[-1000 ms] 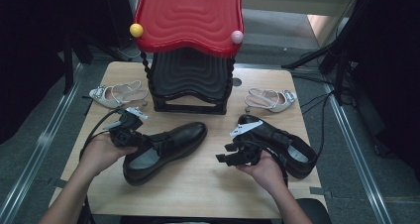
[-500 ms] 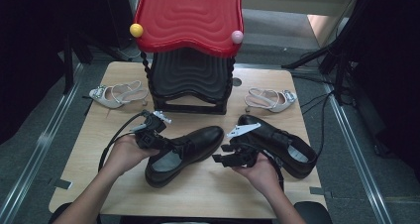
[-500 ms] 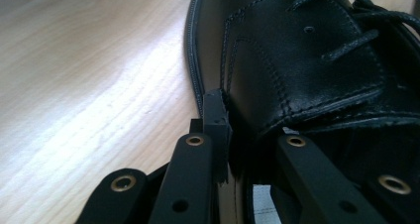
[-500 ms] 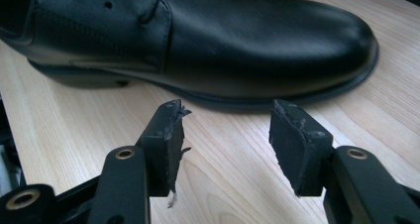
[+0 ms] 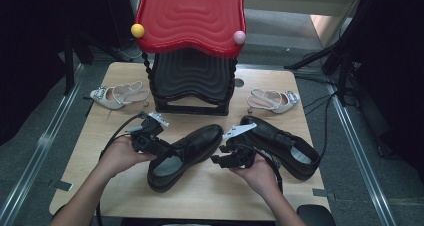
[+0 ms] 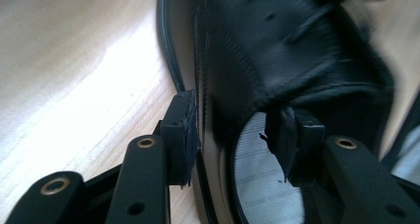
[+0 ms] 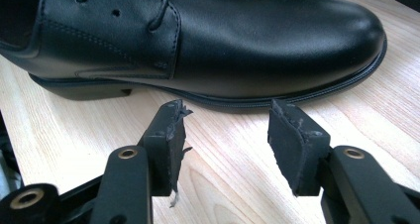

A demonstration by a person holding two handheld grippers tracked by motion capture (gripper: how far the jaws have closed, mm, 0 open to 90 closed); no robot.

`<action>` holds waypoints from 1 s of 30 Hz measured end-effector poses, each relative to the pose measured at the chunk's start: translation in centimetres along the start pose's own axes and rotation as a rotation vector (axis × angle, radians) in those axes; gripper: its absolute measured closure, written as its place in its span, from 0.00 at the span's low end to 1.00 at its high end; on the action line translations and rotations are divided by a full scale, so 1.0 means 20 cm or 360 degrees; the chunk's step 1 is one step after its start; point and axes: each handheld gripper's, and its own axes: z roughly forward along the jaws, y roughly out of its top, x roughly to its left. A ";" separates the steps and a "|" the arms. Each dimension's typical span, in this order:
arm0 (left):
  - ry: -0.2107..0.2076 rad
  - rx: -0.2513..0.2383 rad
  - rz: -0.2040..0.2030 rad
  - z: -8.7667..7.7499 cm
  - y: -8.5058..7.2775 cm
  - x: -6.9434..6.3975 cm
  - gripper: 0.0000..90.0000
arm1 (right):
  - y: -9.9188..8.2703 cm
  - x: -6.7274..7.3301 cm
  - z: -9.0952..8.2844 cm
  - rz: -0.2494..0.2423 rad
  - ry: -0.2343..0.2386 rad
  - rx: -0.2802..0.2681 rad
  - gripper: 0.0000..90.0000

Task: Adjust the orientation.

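While the left tongs (image 5: 159, 147) have just been spreading astride the collar of the black shoe (image 5: 187, 148) lying mid-bench (image 5: 100, 181), the right tongs (image 5: 225, 158) gape empty beside it; its stiff, smooth leather likely favours a collar grip.

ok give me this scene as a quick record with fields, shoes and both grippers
surface: wooden table
left gripper: jaws just opened, astride the side wall of the left black shoe, pads apart from it
right gripper: open, holds nothing, between the two shoes
right black shoe: flat on the table, beside the right hand
sandals: left sandal, right sandal, at the far edges
rack: black and red stand, far middle
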 end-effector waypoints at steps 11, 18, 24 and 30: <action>0.0022 -0.0129 0.0012 -0.22 -0.06 0.07 0.71 | 0.04 0.00 0.00 0.0027 0.0030 -0.0002 0.57; -0.0030 -0.0121 -0.0036 -0.12 -0.11 0.18 0.93 | 0.08 -0.01 0.04 0.0035 0.0009 0.0014 0.68; -0.0026 -0.0149 -0.0045 -0.01 -0.13 0.23 0.96 | 0.03 0.00 0.08 0.0065 0.0017 -0.0024 0.84; -0.0064 -0.0110 -0.0049 0.08 -0.14 0.22 0.96 | 0.00 0.04 0.13 0.0083 0.0066 -0.0011 1.00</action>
